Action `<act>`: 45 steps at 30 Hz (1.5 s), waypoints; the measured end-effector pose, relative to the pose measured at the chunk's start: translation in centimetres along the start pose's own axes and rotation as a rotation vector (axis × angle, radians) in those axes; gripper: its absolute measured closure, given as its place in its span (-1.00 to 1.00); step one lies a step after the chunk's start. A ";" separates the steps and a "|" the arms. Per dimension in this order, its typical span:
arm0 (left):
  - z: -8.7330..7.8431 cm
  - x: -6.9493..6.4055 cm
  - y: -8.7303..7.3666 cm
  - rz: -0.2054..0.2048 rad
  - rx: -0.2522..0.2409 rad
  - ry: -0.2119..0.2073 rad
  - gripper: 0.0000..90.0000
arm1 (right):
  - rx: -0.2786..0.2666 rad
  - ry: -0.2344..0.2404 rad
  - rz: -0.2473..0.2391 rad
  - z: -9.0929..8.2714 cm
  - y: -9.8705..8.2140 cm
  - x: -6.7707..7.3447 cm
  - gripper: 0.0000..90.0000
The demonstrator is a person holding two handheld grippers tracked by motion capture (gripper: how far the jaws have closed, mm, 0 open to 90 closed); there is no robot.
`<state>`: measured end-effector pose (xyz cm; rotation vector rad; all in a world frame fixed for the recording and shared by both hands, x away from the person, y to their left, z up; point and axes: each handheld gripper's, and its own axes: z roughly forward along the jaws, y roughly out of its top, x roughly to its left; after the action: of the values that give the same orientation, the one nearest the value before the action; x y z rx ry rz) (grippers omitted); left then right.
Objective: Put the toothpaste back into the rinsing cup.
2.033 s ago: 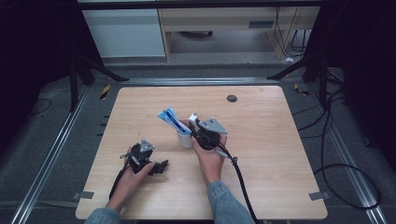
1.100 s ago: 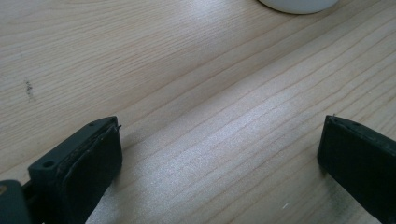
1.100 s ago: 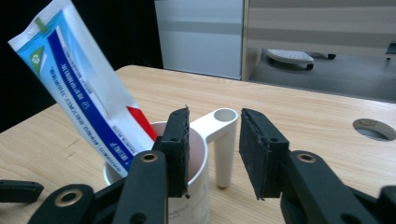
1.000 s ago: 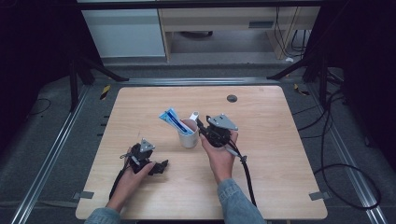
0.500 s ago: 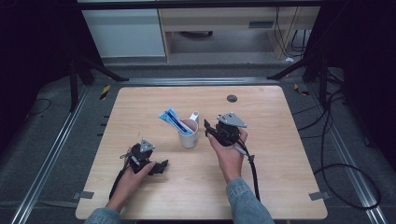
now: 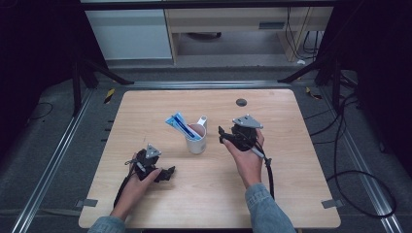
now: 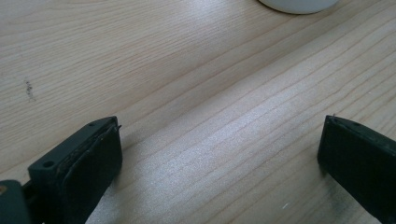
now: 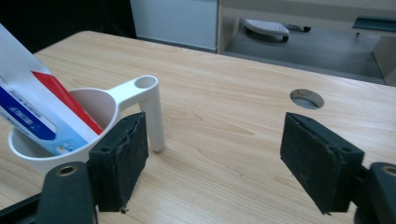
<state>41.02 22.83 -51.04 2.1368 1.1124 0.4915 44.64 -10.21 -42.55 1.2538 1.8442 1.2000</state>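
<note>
Wooden table [image 6: 145, 116], dark lab floor around. White cup [image 6: 197, 141] holding the toothpaste tube [image 6: 179, 124] stands mid-frame. Right hand-held gripper [image 6: 224, 136] sits just right of it; its jaws have just been opening, nothing between them. Left hand-held gripper [image 6: 167, 172] rests lower left, jaws wide, empty. Back off level; don't clip the cup handle.

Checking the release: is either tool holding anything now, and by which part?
Nothing is held. The right tool stands open beside the cup; the left tool is open too.
</note>
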 end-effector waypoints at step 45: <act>0.0 0.0 0.0 0.002 0.002 0.000 -1.00 | 0.312 -0.096 -0.008 -1.2 -7.6 -12.8 -0.74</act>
<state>41.02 22.84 -51.04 2.1392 1.1116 0.4917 45.48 -23.60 -49.06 1.4412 2.0157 0.8522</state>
